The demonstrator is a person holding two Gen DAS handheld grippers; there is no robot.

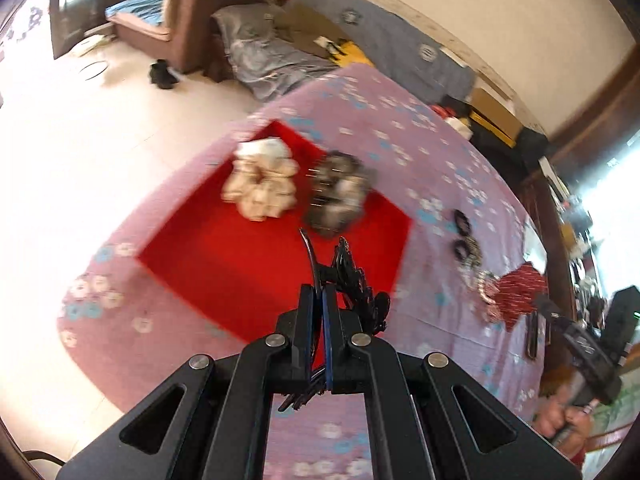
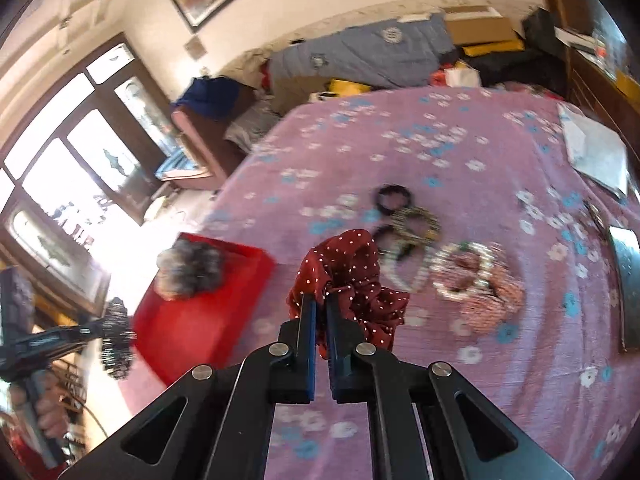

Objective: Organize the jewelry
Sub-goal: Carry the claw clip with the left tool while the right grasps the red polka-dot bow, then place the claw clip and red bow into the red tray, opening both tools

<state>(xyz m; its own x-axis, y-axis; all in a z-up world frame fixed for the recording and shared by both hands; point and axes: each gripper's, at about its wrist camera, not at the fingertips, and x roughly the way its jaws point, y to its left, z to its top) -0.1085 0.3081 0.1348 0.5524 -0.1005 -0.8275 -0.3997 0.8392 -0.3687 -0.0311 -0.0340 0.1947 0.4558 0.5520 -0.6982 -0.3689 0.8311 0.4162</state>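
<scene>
Both wrist views look down, close above bed (image 1: 400, 128); share red tray (image 1: 224, 256) (image 2: 208, 320), floral spread.

Right gripper (image 2: 320, 312) clamped on red polka-dot scrunchie (image 2: 352, 276) above floral bedspread (image 2: 500, 360)

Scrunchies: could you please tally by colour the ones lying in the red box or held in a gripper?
Cream scrunchie, in red box: 1
Grey scrunchie, in box: 1
Dark red scrunchie, in right gripper: 1
Total: 3
White bundle in box: too blurred to class.
</scene>
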